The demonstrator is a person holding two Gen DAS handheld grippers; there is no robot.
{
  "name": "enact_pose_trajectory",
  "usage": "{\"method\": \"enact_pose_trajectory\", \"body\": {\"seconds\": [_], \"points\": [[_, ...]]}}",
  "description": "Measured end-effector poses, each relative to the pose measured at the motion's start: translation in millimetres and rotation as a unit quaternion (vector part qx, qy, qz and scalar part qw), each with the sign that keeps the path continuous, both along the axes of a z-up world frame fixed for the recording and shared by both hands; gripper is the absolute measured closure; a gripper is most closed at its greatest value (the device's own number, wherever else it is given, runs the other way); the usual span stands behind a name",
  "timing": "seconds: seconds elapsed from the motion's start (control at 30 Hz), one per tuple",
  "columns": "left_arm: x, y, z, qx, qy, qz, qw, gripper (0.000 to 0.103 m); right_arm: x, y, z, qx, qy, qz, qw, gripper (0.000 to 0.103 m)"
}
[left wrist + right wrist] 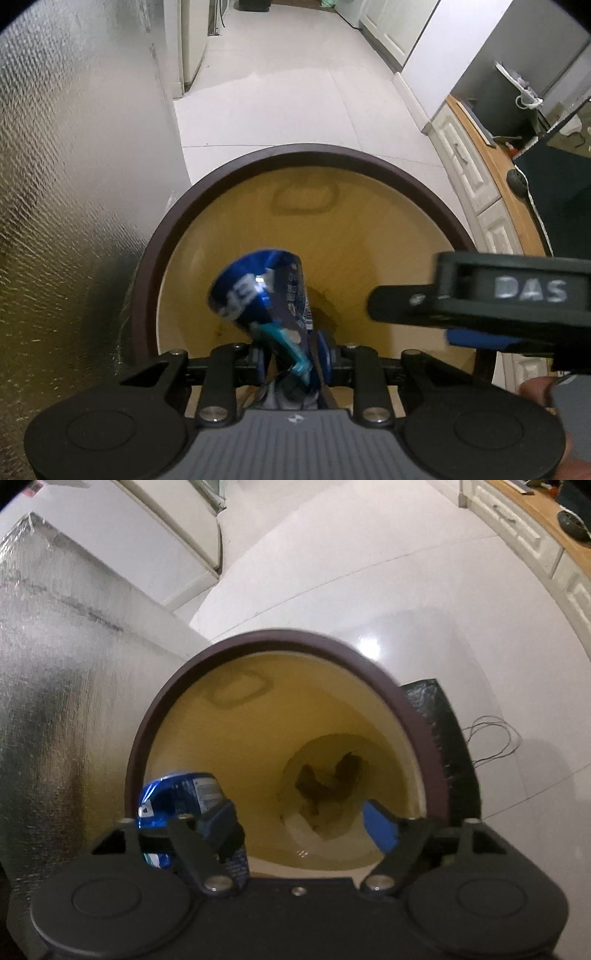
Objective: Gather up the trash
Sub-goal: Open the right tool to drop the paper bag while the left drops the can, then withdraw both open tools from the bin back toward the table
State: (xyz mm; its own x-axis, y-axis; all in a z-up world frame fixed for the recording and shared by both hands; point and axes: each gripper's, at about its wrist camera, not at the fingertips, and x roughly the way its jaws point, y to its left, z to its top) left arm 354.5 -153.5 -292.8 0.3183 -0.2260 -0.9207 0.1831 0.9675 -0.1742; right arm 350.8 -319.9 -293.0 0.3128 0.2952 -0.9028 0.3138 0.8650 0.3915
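Left wrist view: left gripper [295, 354] clamps blue can [258, 291] above bin rim [310, 149]; right gripper [299, 823] gapes empty.

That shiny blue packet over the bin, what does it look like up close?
The blue packet is a glossy, foil-like wrapper, crumpled, with white lettering and a teal patch. Its lower end sits between the pads of the left gripper, and it leans left above the open mouth of the bin. Nothing else visibly touches it.

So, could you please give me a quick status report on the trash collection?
Left gripper pinching crushed blue can over brown-rimmed yellow bin. Right gripper open, empty. Nothing blocking.
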Motion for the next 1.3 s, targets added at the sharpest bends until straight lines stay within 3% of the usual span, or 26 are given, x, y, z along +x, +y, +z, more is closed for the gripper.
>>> {"method": "enact_pose_trajectory", "body": {"seconds": [0.13, 0.33, 0.73, 1.03, 1.3], "points": [[0, 3, 5, 0.009, -0.005, 0.012, 0.9999, 0.037, -4, -13, 5, 0.008, -0.009, -0.013, 1.0, 0.017], [-6, 2, 15, 0.028, -0.005, 0.018, 0.9995, 0.025, -16, -17, 14, 0.011, -0.019, -0.003, 1.0, 0.016], [-30, 9, 45, 0.048, -0.016, 0.009, 0.9987, 0.012, -35, -6, 52, -0.029, -0.065, 0.038, 0.997, 0.003], [-46, 24, 63, 0.054, -0.022, 0.032, 0.9978, 0.003, -60, 4, 75, -0.076, -0.084, 0.066, 0.991, 0.0], [-62, 33, 73, 0.062, -0.025, 0.045, 0.9968, 0.001, -81, 1, 86, -0.116, -0.091, 0.073, 0.986, 0.0]]}}
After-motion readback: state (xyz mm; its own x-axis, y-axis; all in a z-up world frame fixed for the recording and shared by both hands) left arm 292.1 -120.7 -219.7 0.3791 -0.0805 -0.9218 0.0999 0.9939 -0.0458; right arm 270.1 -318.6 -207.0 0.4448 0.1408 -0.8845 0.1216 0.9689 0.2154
